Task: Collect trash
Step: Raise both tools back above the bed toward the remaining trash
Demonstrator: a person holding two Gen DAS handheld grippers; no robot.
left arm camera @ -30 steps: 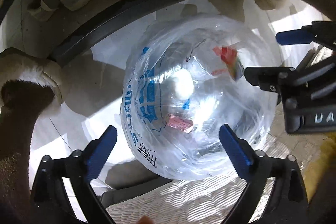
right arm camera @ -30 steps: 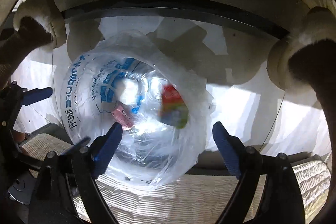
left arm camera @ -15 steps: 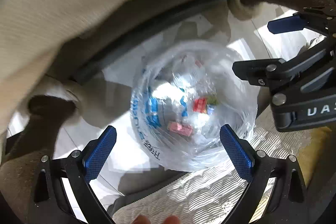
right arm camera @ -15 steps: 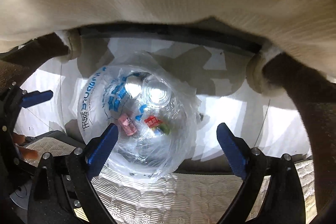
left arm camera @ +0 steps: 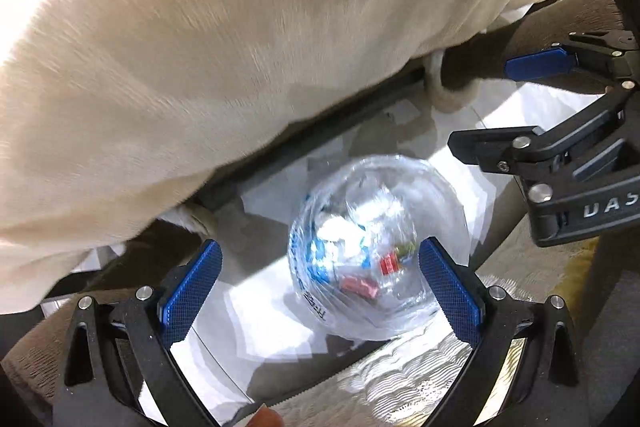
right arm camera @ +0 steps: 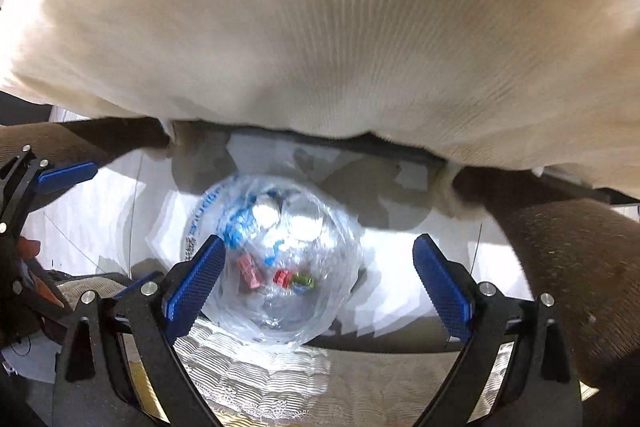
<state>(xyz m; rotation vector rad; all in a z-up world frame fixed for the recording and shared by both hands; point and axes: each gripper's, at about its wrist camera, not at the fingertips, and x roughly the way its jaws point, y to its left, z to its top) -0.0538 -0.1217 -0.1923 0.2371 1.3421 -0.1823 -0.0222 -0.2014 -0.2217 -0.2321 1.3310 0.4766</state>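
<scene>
A clear plastic trash bag [left arm camera: 376, 251] with blue print stands open on the white floor far below both grippers. Inside it lie a pink wrapper [left arm camera: 358, 286], a red wrapper [left arm camera: 389, 263] and white crumpled pieces. My left gripper [left arm camera: 318, 287] is open and empty, high above the bag. My right gripper [right arm camera: 318, 281] is also open and empty above the bag [right arm camera: 276, 267], and it shows at the right edge of the left wrist view [left arm camera: 532, 107]. The pink wrapper [right arm camera: 249, 271] and red wrapper [right arm camera: 282, 277] show through the bag's mouth.
The person's cream top [left arm camera: 240, 47] fills the upper half of both views. Brown trouser legs with cream cuffs [right arm camera: 560, 247] stand on either side of the bag. A pale patterned mat [right arm camera: 280, 379] lies by the bag's near side. A dark floor strip [left arm camera: 320, 139] runs behind.
Both grippers have risen well away from the bag, which now looks much smaller. The views tilted steeply down, so the cream top replaced the shoes. The red wrapper has dropped to the bag's bottom.
</scene>
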